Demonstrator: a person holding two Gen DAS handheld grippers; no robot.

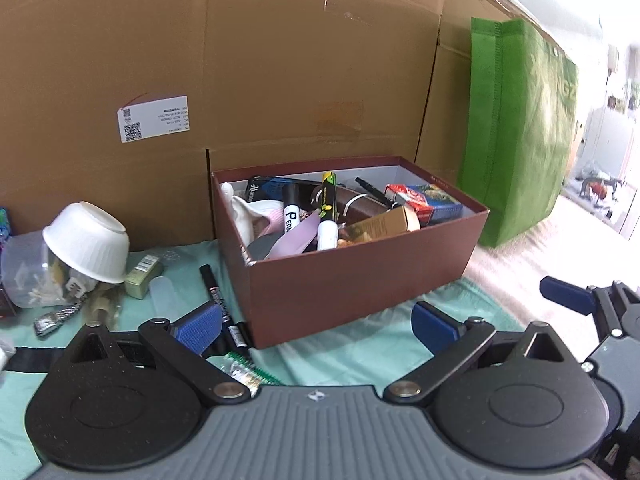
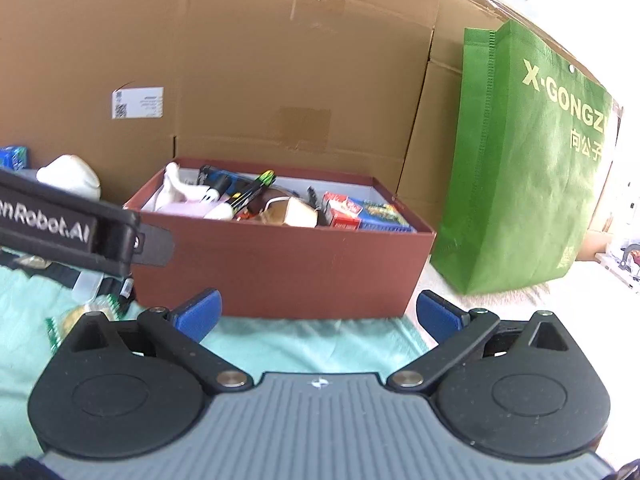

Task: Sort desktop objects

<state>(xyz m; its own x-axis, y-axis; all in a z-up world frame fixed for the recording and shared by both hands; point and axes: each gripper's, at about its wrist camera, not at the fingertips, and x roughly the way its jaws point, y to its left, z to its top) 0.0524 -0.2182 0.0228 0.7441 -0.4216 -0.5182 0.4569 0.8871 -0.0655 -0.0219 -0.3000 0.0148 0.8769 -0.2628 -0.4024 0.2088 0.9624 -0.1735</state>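
A brown-red box [image 1: 360, 280] stands on a teal cloth [image 1: 360, 356], filled with markers, card packs and other small items. My left gripper [image 1: 318, 326] is open just in front of the box's near corner, nothing between its blue pads [image 1: 200, 326]. Left of the box lie a black marker [image 1: 218, 304], a small green box [image 1: 142, 276], a metal watch [image 1: 56, 320] and an upturned white bowl [image 1: 88, 240]. My right gripper [image 2: 318, 314] is open and empty, facing the box [image 2: 280, 272] from the front. Its blue pad [image 1: 568, 300] shows at the right of the left wrist view.
A tall cardboard wall [image 1: 280, 60] closes the back. A green fabric bag [image 2: 520, 160] stands right of the box. A clear plastic tub [image 1: 24, 276] sits under the bowl. A green-white packet [image 1: 248, 372] lies under my left gripper. The left gripper's body [image 2: 60, 224] crosses the right wrist view.
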